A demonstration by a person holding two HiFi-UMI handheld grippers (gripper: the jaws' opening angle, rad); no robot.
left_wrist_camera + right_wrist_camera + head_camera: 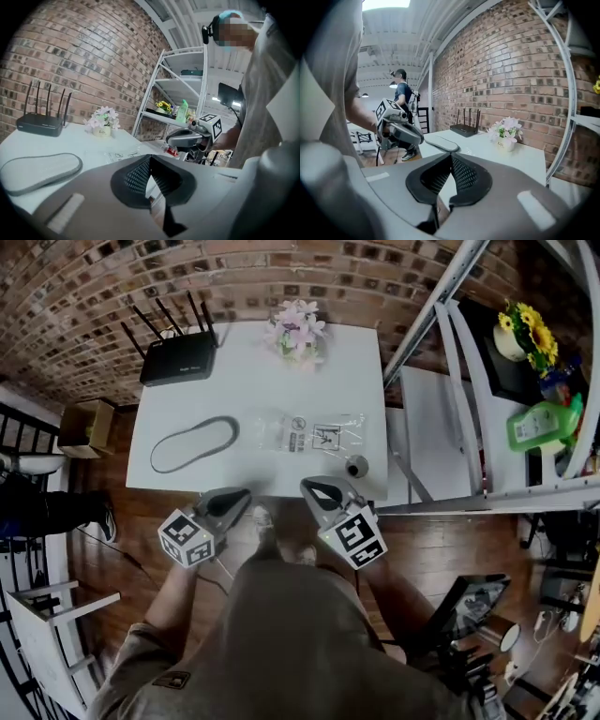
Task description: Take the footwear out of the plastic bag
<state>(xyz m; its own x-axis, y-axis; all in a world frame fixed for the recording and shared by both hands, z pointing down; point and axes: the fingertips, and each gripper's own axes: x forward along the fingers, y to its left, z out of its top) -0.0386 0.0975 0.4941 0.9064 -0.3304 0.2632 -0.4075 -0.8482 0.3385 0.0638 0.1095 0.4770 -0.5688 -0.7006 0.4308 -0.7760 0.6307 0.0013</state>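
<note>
A flat grey slipper lies on the white table, left of a clear plastic bag with printed labels; the two lie apart. The bag looks flat, and I cannot tell if anything is in it. My left gripper and right gripper hover side by side at the table's front edge, both shut with nothing between the jaws. In the left gripper view the shut left gripper faces the slipper and the bag. The right gripper view shows the right gripper shut, with the slipper beyond.
A black router and a small pot of flowers stand at the table's back. A small grey round object sits near the front right corner. A white shelf rack with a green bottle stands right.
</note>
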